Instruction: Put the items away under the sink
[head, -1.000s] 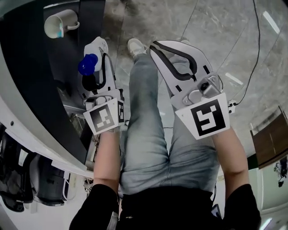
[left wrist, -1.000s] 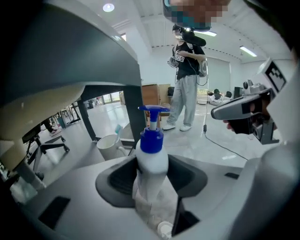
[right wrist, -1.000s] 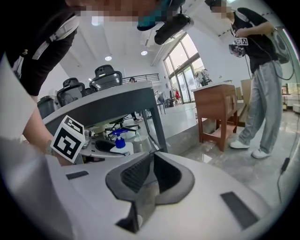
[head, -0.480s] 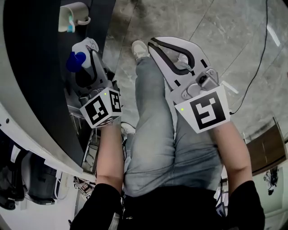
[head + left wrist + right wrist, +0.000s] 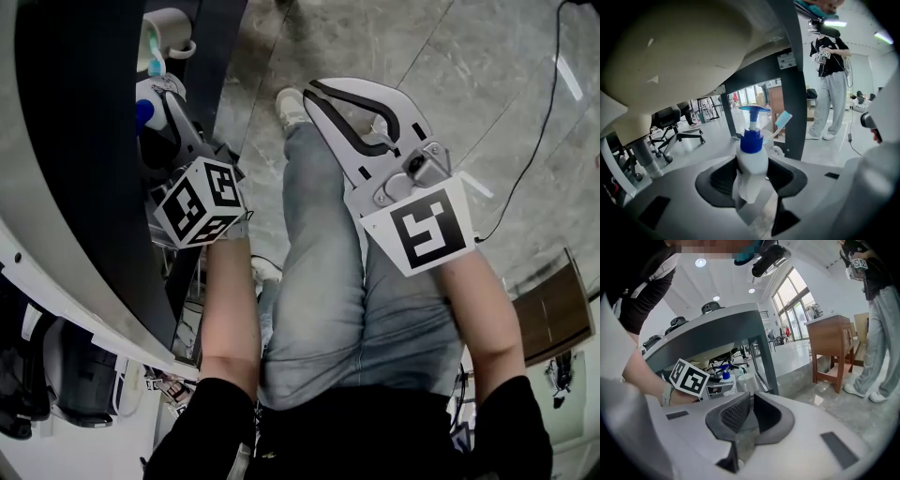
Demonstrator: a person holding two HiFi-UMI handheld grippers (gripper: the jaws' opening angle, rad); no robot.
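Left tongs (image 5: 752,182) are clamped on the white plastic bottle with the blue pump head (image 5: 752,159), pads pressing both sides of its body, and the bottle stands upright between them with the pump nozzle pointing off to the left. Above the left tongs looms the pale, rounded underside of the sink basin (image 5: 684,47), and just to the right of the bottle runs a dark grey metal leg of the sink stand (image 5: 793,89). Directly beyond the bottle, close behind it, sits a white cup with a handle (image 5: 167,33), and a toothbrush with a light blue head (image 5: 784,120) pokes out of it, leaning to the right. Over to the right tongs (image 5: 751,401): the dark pads sit tip to tip with nothing between them, empty, held out over the grey stone floor (image 5: 469,112) beside the person's jeans-clad leg (image 5: 319,281), well apart from the bottle. Farther off beyond the left tongs, a black office chair (image 5: 670,123) stands at the left and a person in a dark top and grey trousers (image 5: 829,84) at the right.
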